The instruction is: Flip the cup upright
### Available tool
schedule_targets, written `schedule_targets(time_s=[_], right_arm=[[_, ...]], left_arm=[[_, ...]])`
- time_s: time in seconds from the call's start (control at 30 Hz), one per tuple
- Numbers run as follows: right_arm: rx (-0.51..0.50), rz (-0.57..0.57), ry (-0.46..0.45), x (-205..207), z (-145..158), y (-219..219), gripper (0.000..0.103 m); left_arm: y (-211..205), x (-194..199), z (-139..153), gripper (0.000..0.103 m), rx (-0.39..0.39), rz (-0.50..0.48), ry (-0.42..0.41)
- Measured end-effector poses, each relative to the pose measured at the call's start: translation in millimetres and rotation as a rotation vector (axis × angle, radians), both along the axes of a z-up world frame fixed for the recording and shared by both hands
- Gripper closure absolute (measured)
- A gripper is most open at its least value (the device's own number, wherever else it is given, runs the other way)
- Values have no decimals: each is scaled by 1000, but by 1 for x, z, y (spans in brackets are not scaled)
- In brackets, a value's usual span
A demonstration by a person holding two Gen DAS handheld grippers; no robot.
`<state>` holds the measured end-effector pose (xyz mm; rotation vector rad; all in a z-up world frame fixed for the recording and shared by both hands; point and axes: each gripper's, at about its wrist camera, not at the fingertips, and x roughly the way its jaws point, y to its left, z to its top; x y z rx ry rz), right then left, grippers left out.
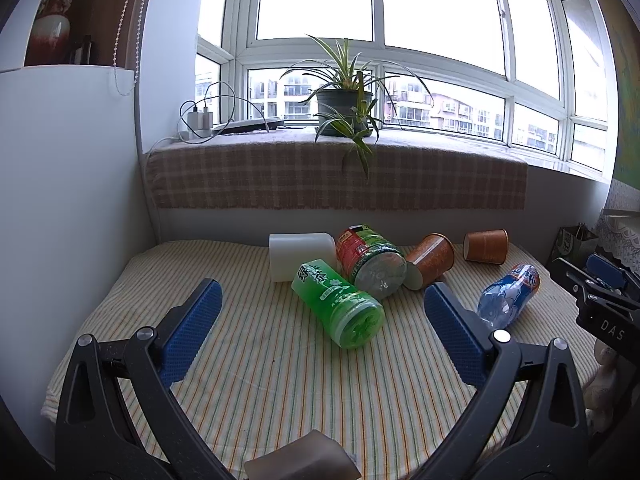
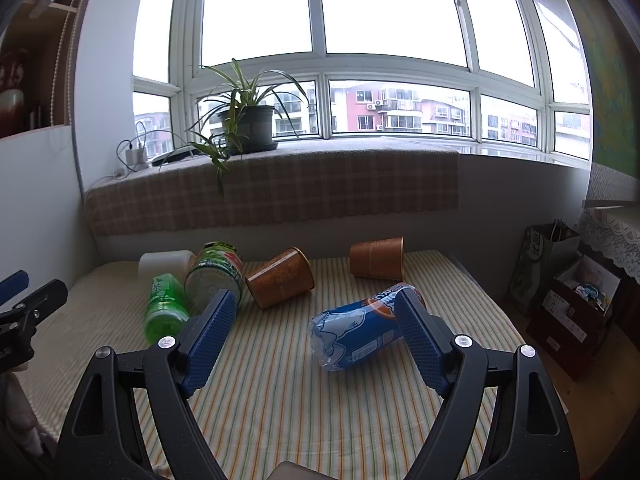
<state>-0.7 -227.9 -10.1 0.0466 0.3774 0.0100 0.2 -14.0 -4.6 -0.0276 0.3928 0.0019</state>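
A striped cloth covers the counter (image 1: 280, 380). On it, all on their sides, lie a white cup (image 1: 300, 255), a bright green bottle (image 1: 340, 308), a red-and-green labelled bottle (image 1: 370, 262) touching both, an orange paper cup (image 1: 430, 260) against that bottle, a second orange cup (image 1: 486, 246) near the back edge, and a blue bottle (image 1: 510, 294) well apart.

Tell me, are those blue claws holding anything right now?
No. The left gripper and right gripper are both open and empty; the cups and bottles lie untouched on the striped cloth.
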Motion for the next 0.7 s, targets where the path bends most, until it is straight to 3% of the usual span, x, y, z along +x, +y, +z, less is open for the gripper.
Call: schedule_targets(time_s=[0.3,0.7], right_arm=[[5,-7,14,3,-3,-7,22],[42,-79,61,-4,-25,-46,22]], left_arm=[[-12,13,-3,0,34,-67,27],[-59,87,-3,0,179,-375,245]])
